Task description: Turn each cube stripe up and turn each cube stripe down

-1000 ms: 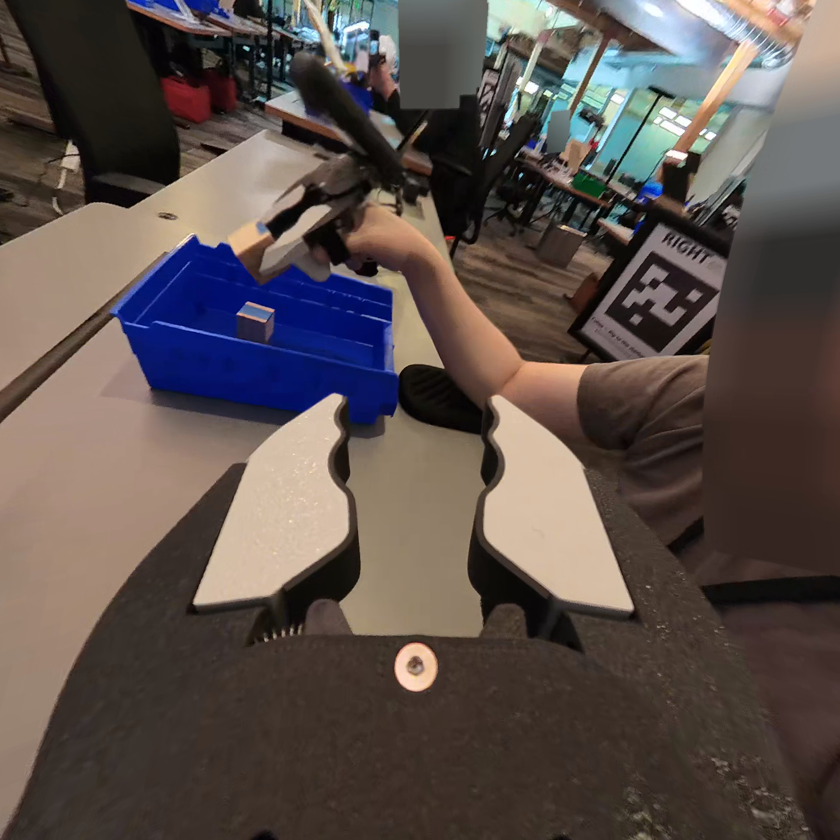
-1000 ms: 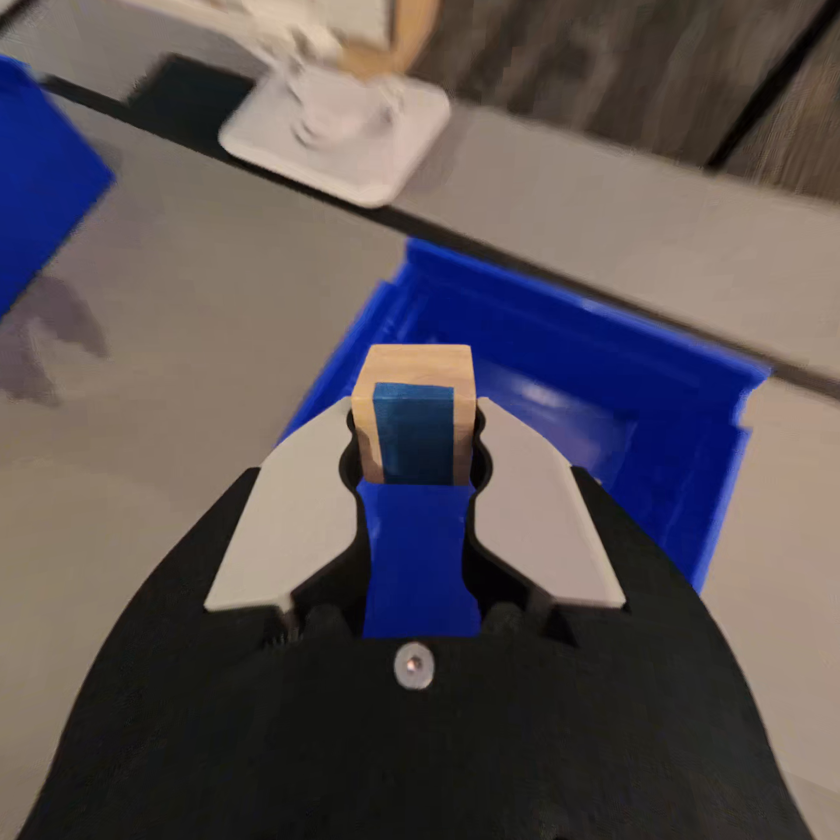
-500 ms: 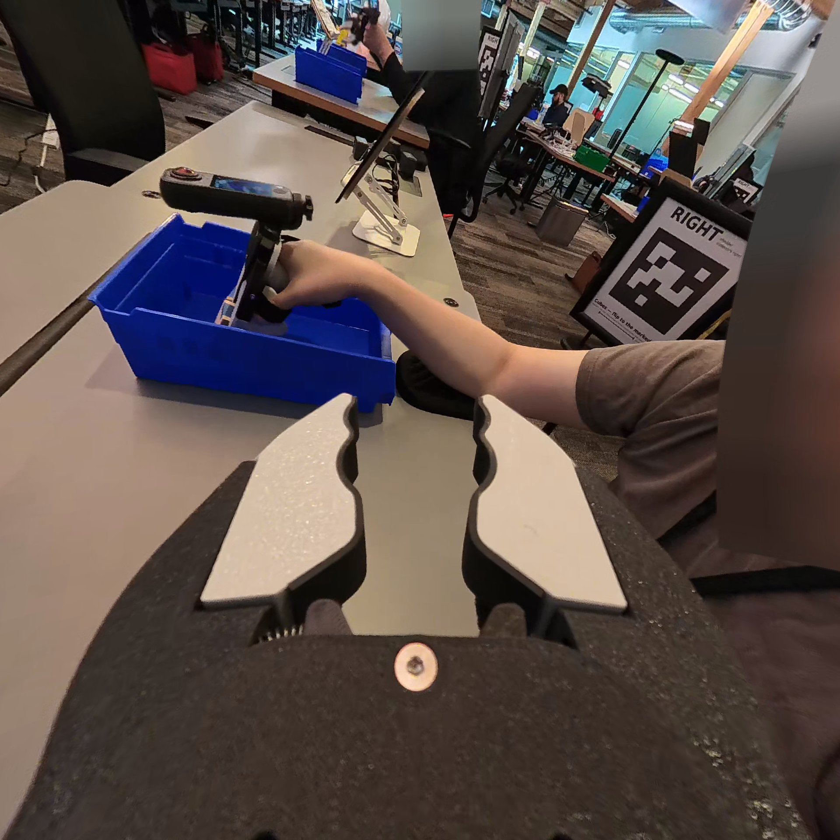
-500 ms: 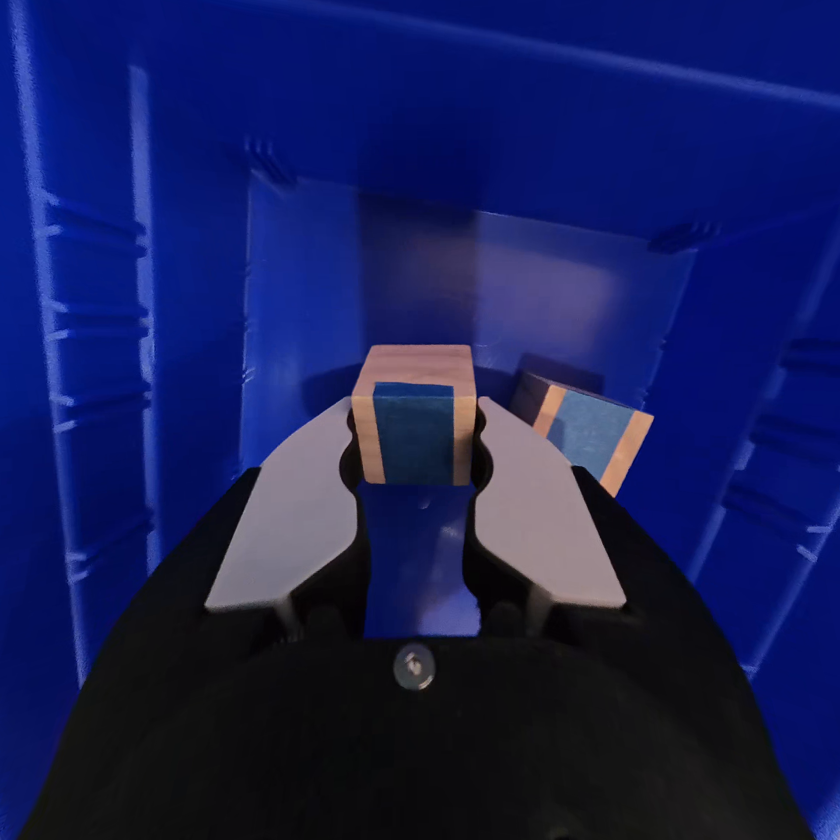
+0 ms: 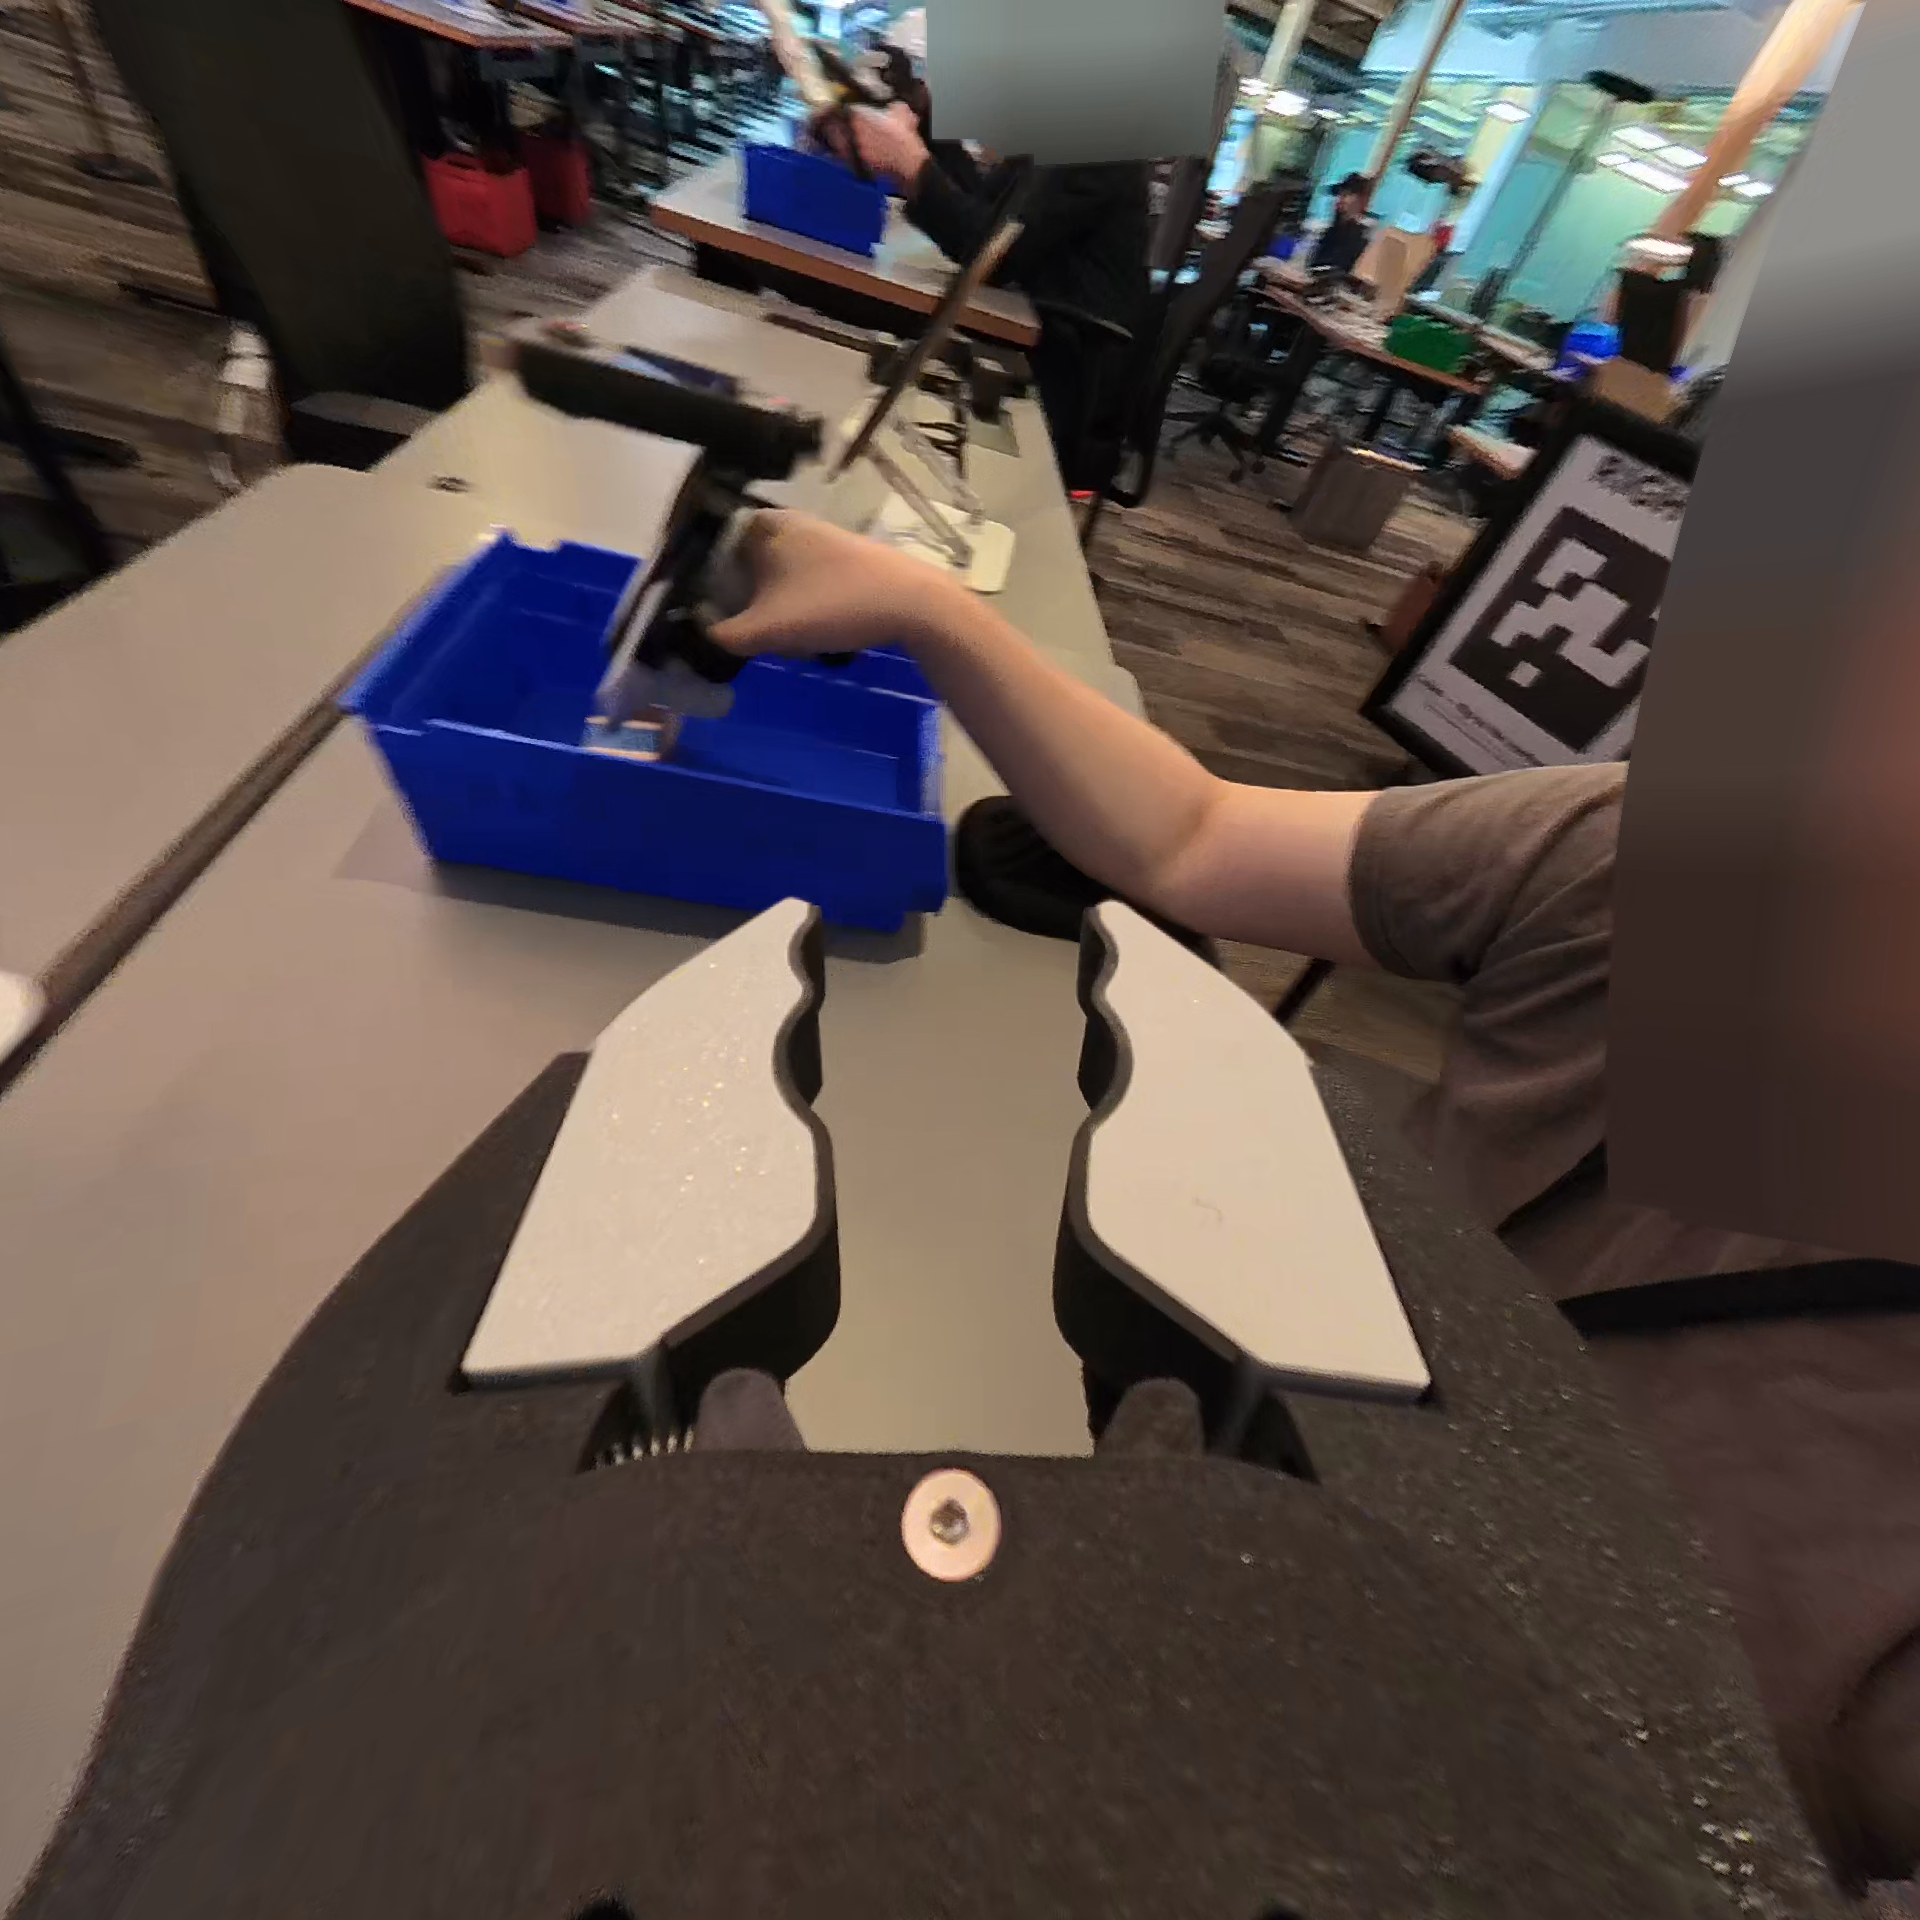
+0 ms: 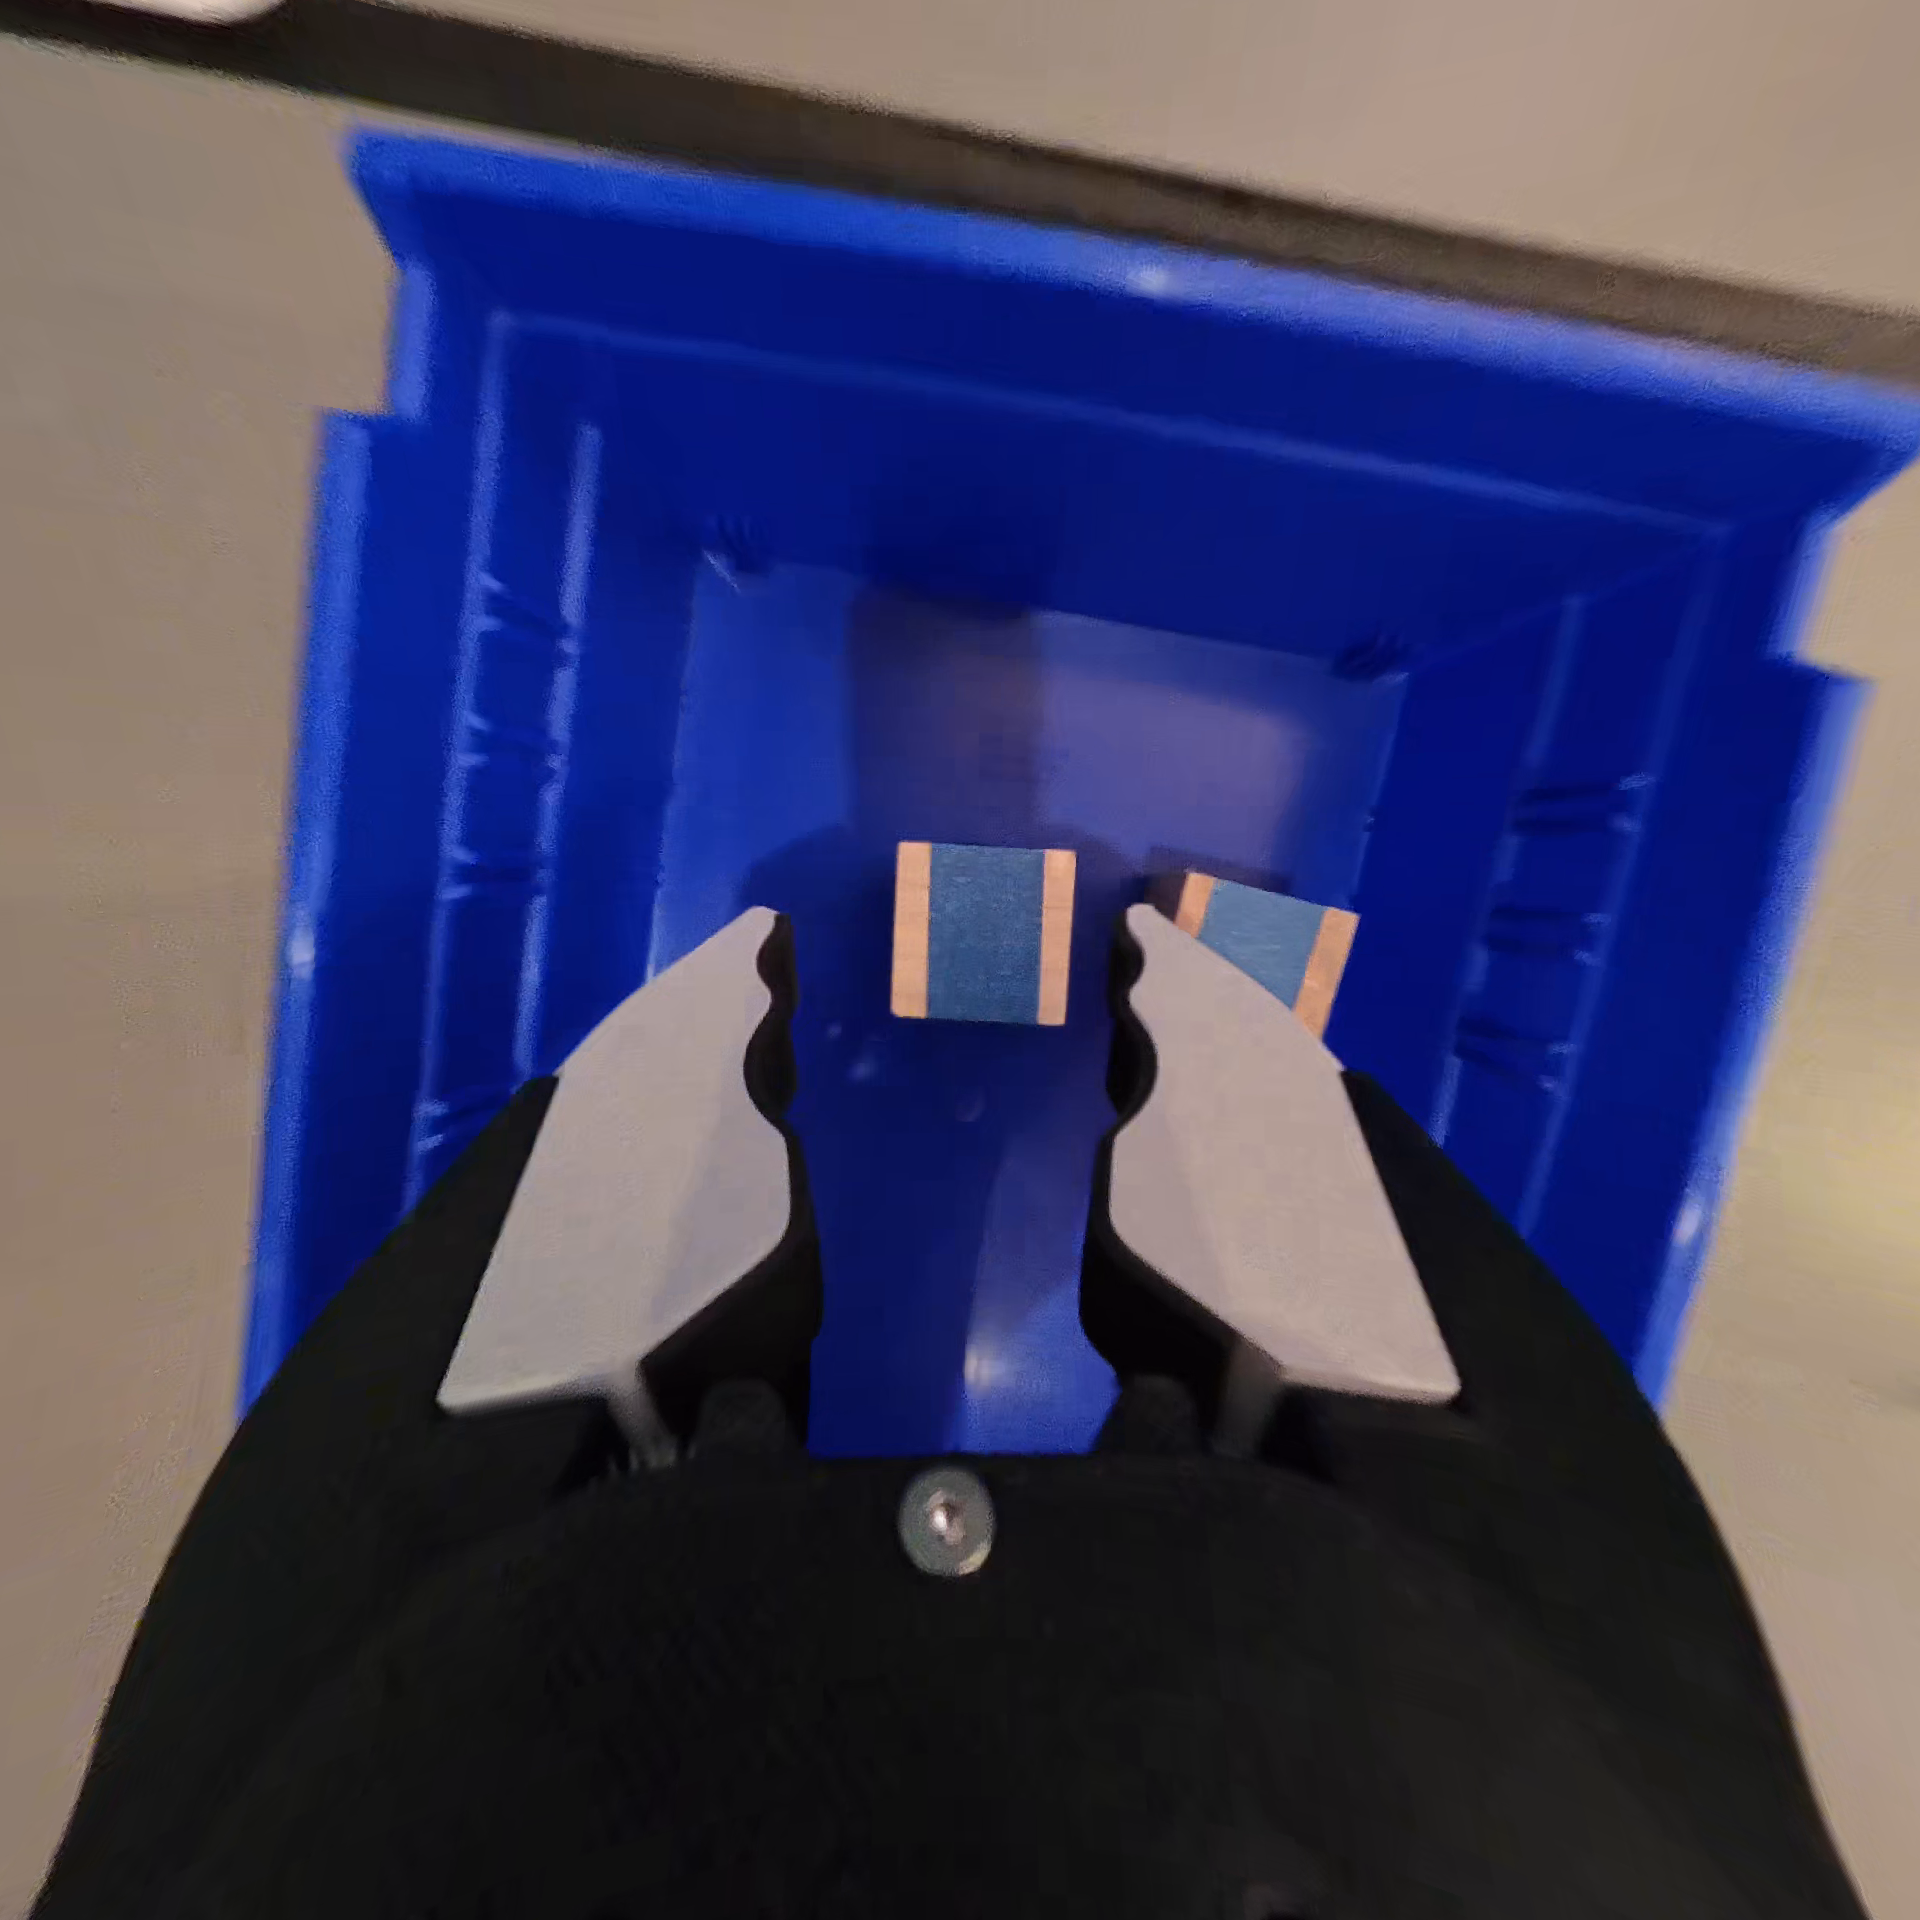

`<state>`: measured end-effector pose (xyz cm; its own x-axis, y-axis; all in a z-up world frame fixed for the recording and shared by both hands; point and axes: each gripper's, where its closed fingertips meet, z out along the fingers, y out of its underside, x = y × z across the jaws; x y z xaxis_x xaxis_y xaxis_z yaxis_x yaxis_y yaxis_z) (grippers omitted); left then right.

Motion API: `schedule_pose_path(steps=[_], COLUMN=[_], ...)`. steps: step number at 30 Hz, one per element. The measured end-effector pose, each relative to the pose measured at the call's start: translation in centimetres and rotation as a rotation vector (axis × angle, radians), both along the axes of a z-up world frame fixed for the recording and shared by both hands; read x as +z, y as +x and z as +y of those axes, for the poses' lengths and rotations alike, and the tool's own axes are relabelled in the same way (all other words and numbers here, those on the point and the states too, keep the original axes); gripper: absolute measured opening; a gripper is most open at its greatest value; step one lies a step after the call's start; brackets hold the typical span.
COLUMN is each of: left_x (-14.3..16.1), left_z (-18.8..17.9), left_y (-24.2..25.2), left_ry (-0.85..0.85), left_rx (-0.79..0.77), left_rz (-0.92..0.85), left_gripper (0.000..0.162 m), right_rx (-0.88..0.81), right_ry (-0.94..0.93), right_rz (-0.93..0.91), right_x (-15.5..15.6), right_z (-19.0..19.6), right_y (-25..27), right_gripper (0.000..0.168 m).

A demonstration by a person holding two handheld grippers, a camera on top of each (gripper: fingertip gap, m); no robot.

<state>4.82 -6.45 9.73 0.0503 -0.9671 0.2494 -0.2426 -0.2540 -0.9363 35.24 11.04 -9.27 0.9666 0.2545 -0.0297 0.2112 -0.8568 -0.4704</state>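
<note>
The right hand-held gripper (image 6: 951, 930) hangs above a blue bin (image 6: 1039, 343) and looks straight down into it. Its jaws stand apart and hold nothing. On the bin floor, seen between the two fingertips and just past them, lies a wooden cube (image 6: 982, 932) with its blue stripe facing up; pale wood shows along the left and right edges of the top face. The cube touches neither finger. A second cube (image 6: 1262, 945), also stripe up and turned at a slight angle, lies just to the right of the first, partly hidden behind the right finger (image 6: 1247, 1164). The two cubes are near each other but apart. Both sit around the middle of the bin floor, clear of its ribbed walls.

The left hand-held gripper (image 5: 948, 951) is held low over the grey counter (image 5: 208, 1091), on the near side of the bin (image 5: 665, 821) and well apart from it. Its jaws are spread, with only bare counter between them. From this view the right hand-held gripper (image 5: 649, 717) appears far off, held by a person's hand (image 5: 821, 592) and pointing down into the bin, with a cube (image 5: 629, 736) showing blurred just under its tips. A black pad (image 5: 1023, 862) lies on the counter to the right of the bin, under the person's forearm.
</note>
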Motion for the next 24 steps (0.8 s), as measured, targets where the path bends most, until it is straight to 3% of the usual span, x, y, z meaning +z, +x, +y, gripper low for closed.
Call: schedule_pose_path(steps=[5,11,15,17,19,24], left_x=[0.4,-6.7,-11.2,-13.0,-14.6,-17.5], left_z=[5.2,9.5,10.7,11.6,12.5,13.5], left_y=[-8.8,-22.6,-24.8,-25.0,-24.5,-26.0], left_ry=[0.116,0.095,-0.02,0.011,0.075,0.079], left_rx=[0.394,0.885,0.882,0.821,0.73,0.667], left_rz=[0.12,0.697,0.906,0.995,1.019,1.082], left_gripper=[0.041,0.044,0.047,0.055,0.049,0.065], right_rx=[0.038,0.107,0.13,0.137,0.143,0.158], right_ry=[0.106,0.081,0.048,0.039,0.034,0.023], right_rz=[0.039,0.053,0.038,0.038,0.041,0.038], right_x=[3.6,3.2,2.4,2.1,2.0,1.6], right_z=[-0.7,-1.0,-1.2,-1.3,-1.4,-1.4], right_y=[-0.8,-2.2,-2.5,-2.5,-2.5,-2.4], right_gripper=[0.06,0.059,0.059,0.059,0.059,0.059])
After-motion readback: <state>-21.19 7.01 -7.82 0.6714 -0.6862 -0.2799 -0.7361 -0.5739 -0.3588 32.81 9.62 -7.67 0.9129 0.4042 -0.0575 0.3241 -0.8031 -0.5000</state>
